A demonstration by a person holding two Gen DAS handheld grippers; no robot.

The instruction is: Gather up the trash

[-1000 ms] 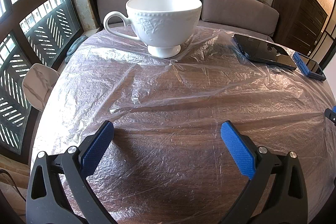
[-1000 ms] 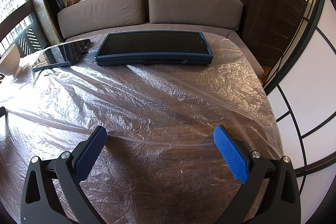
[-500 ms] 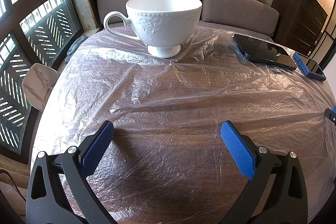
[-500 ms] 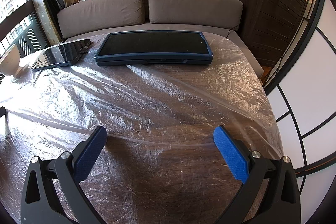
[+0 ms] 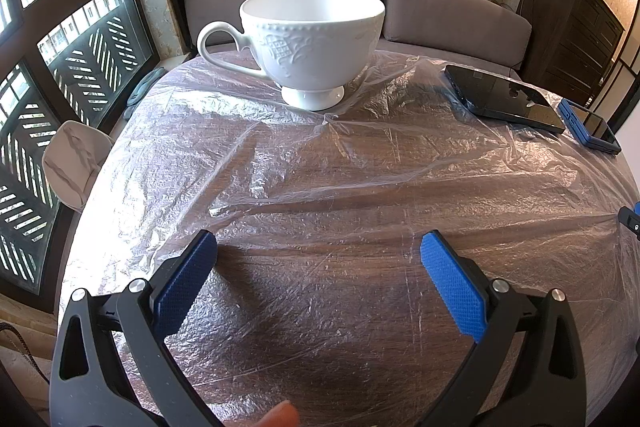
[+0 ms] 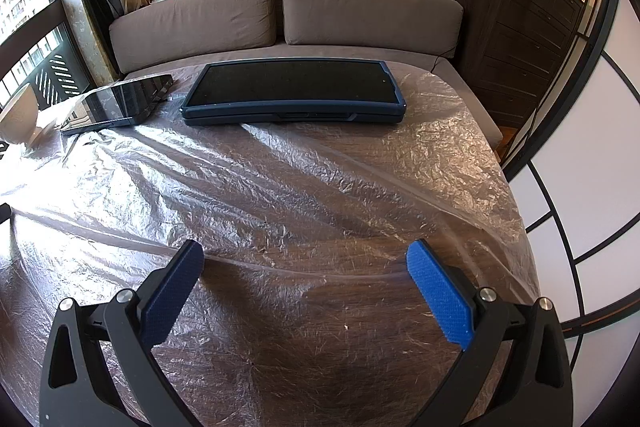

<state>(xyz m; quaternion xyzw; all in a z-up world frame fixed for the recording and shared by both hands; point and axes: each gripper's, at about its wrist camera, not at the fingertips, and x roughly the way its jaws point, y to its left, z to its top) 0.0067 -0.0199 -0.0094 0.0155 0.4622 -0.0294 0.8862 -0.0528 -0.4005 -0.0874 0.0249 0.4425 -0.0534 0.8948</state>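
Note:
A crinkled clear plastic sheet covers the round wooden table; it also shows in the right wrist view. My left gripper is open and empty, low over the near part of the sheet. My right gripper is open and empty over the sheet's right side. A white footed cup stands on the sheet at the far side, ahead of the left gripper. No loose scrap of trash shows apart from the sheet.
A black phone and a device in a blue case lie on the sheet at the far side. The cup's edge shows at the left. A brown sofa curves behind the table. A pale chair back stands at the left edge.

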